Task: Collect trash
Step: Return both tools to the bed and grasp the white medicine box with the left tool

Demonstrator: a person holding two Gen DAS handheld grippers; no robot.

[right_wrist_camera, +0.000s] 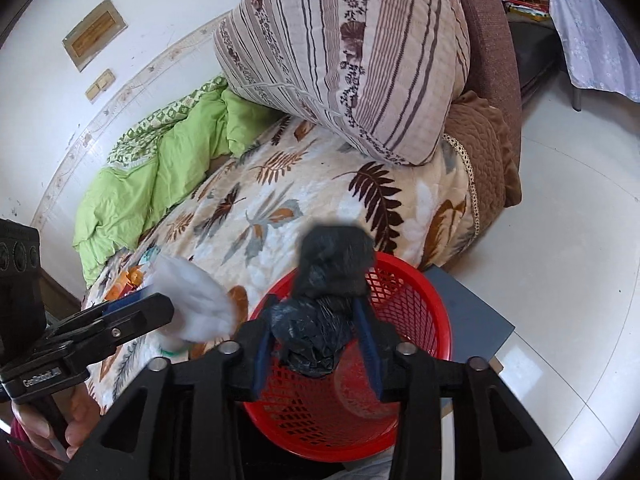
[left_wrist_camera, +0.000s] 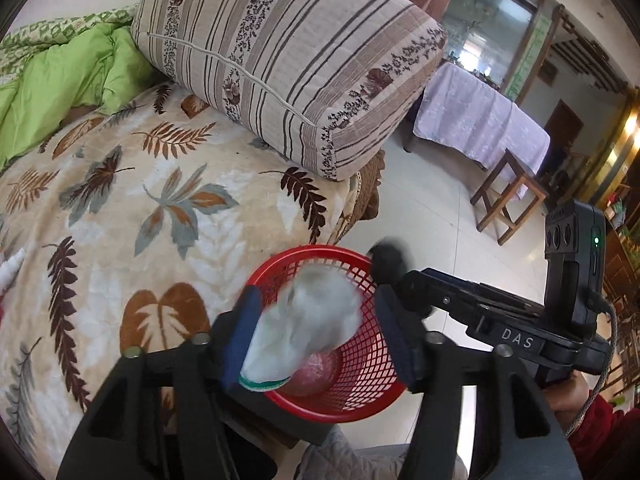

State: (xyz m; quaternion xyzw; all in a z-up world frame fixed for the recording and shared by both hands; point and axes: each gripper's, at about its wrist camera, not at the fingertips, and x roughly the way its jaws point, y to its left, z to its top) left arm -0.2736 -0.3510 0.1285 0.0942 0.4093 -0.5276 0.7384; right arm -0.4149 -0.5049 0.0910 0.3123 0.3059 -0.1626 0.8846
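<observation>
Trash (right_wrist_camera: 326,308) blurred, hiding red basket (right_wrist_camera: 416,300) bottom.

Motion-blurred white wad (left_wrist_camera: 316,316) and black bag (right_wrist_camera: 328,296); red basket (right_wrist_camera: 424,320) floor partly hidden.

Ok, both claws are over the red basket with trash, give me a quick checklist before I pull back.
1. Red basket upright below both claws: ok.
2. White wad over the basket opening: ok.
3. Left claw clear of the wad: not ok, it touches one pad.
4. Black bag over the basket: ok.
5. Right claw clear of the bag: cannot tell.
6. More trash left on the blanket: cannot tell.
</observation>
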